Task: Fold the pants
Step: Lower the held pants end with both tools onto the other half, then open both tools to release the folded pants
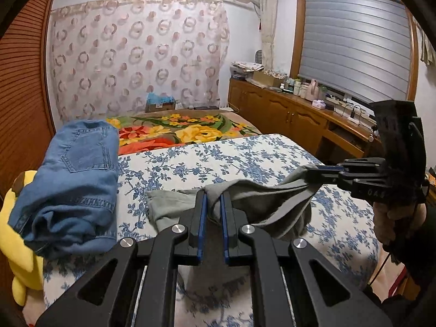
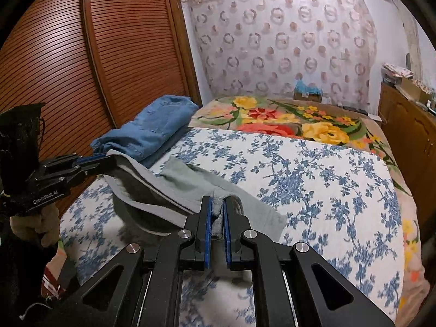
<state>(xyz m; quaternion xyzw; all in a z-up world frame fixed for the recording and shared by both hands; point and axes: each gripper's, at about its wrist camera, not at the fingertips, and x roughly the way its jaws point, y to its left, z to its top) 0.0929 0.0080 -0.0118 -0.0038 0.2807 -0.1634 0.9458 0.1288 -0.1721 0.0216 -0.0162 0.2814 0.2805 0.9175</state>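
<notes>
Grey-green pants (image 1: 259, 204) hang bunched between both grippers above the blue-flowered bedspread (image 1: 190, 163). My left gripper (image 1: 213, 194) is shut on one end of the waist edge; in the right wrist view it (image 2: 109, 160) reaches in from the left, clamped on the cloth. My right gripper (image 2: 216, 201) is shut on the other end of the pants (image 2: 190, 185); in the left wrist view it (image 1: 313, 170) comes in from the right, gripping the fabric. Part of the pants lies on the bedspread (image 2: 313, 179), the rest is lifted.
Folded blue jeans (image 1: 73, 179) lie at the bed's left side, next to a yellow plush toy (image 1: 19, 245). A flowered blanket (image 1: 185, 128) covers the far end. A slatted wooden wardrobe (image 2: 68, 54) stands on the left, a wooden cabinet (image 1: 286, 109) with clutter on the right.
</notes>
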